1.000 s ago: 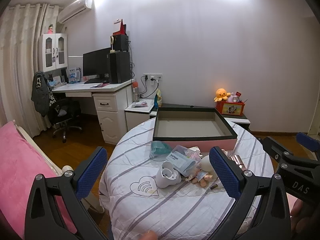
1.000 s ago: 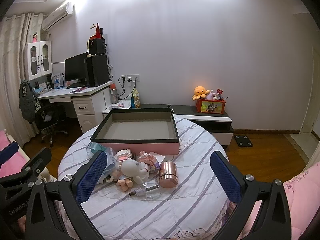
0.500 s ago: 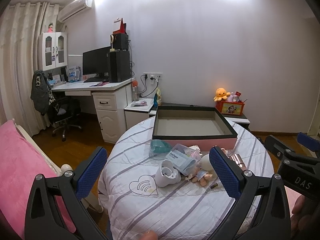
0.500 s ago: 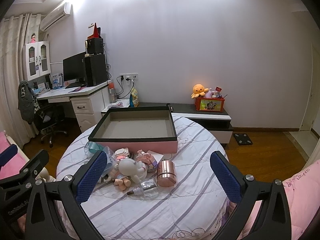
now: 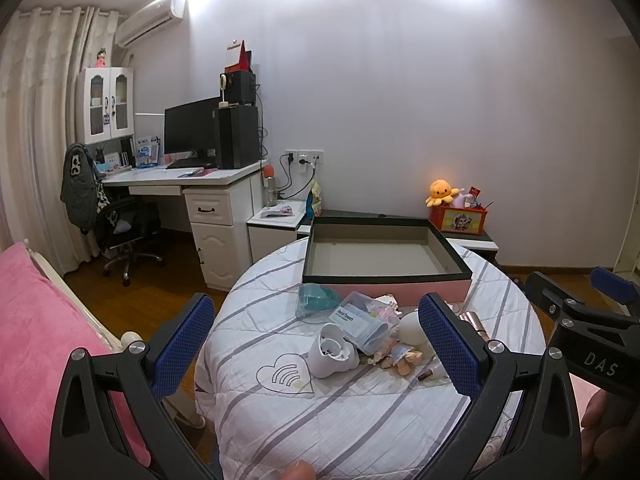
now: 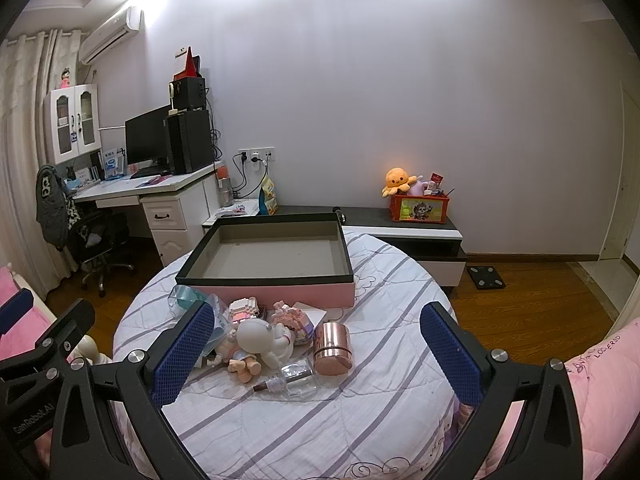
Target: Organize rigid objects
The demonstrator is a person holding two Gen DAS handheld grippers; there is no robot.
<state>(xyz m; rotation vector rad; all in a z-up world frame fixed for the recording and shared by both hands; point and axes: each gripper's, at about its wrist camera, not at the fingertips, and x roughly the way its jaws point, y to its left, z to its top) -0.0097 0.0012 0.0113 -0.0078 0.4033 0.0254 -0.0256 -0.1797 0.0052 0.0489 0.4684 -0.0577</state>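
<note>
Since a second ago both cameras have eased back and up a little; the clutter sits slightly lower in view, and nothing on the table has shifted. Left gripper [image 5: 318, 346] spread wide, empty, hovering short of the pile. On the round table [image 6: 320, 420], left to right: teal clear container [image 6: 186, 298], white cup-like piece [image 5: 332, 350] on its side, white figurine [image 6: 260, 338] lying over a small doll [image 6: 242, 364], clear glass bottle [image 6: 292, 378] on its side, copper cylinder [image 6: 332, 346] upright just beside it. Pink-sided open box [image 6: 272, 264] behind the pile, empty. Right gripper [image 6: 316, 354] also spread wide, holding nothing, above the near edge.
</note>
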